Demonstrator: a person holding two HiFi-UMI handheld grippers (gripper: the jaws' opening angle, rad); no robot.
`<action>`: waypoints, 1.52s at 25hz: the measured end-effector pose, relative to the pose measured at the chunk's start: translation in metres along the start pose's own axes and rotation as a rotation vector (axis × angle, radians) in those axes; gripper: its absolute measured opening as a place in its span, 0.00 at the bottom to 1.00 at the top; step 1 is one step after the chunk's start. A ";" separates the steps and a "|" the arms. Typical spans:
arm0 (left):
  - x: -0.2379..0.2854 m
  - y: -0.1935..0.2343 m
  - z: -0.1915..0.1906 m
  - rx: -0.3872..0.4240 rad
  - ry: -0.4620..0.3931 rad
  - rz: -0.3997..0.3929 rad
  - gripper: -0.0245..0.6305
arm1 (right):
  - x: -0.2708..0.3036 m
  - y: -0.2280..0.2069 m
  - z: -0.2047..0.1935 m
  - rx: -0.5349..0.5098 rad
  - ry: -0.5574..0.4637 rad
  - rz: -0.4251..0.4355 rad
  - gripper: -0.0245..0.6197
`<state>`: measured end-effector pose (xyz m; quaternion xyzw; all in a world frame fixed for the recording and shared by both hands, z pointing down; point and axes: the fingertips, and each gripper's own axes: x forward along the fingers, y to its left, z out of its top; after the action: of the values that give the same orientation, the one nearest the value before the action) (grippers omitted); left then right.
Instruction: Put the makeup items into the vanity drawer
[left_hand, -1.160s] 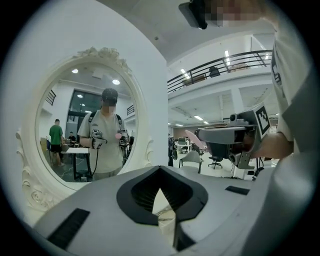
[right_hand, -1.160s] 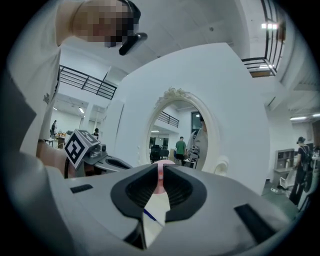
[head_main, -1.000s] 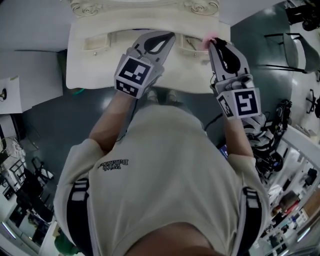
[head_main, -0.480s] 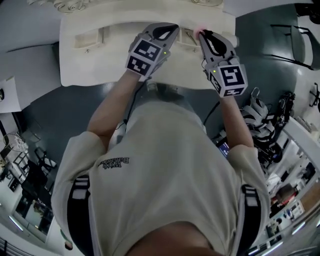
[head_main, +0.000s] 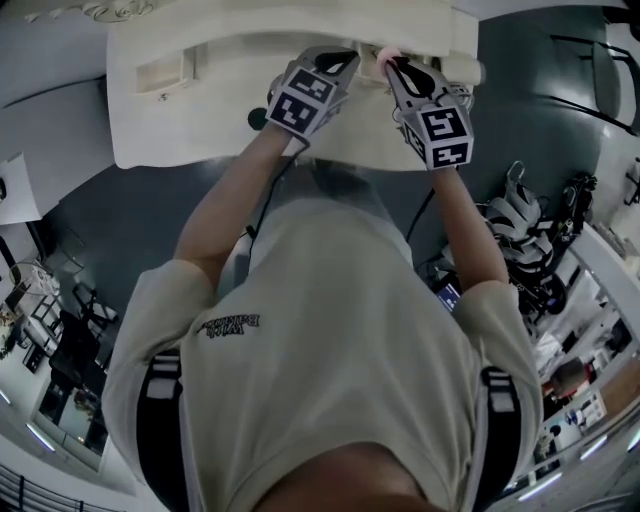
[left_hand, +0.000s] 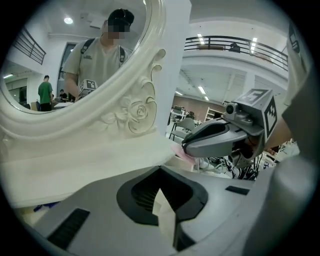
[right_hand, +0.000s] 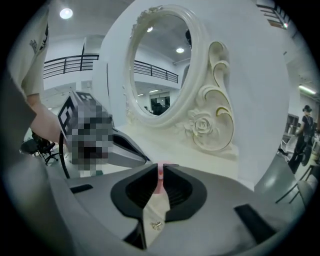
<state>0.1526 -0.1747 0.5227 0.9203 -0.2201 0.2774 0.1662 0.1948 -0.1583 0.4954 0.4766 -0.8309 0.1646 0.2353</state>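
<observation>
Right gripper (head_main: 388, 62) clamps a pink makeup item (right_hand: 160, 172) over the vanity (head_main: 180, 130) at 12 o'clock. Left gripper (head_main: 343, 60) has its jaws together, apparently empty. Likely nothing stowed yet, drawer step pending.

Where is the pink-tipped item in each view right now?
Head view: pink-tipped item top centre, at the right hand-held gripper's tip.
Left gripper view: right of centre, at that gripper's tip.
Right gripper view: low centre, between the jaws.
Shared landmark: the carved mirror frame.
</observation>
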 end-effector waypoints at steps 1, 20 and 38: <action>0.004 0.000 -0.005 -0.004 0.012 -0.002 0.06 | 0.004 -0.001 -0.005 0.003 0.012 0.000 0.10; 0.022 0.006 -0.039 -0.046 0.095 -0.006 0.06 | 0.036 -0.008 -0.056 0.047 0.138 0.004 0.18; 0.013 0.007 -0.037 -0.050 0.086 0.001 0.06 | 0.032 -0.005 -0.047 0.059 0.131 0.004 0.16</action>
<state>0.1425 -0.1689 0.5604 0.9030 -0.2200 0.3112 0.1984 0.1957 -0.1601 0.5530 0.4698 -0.8096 0.2205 0.2744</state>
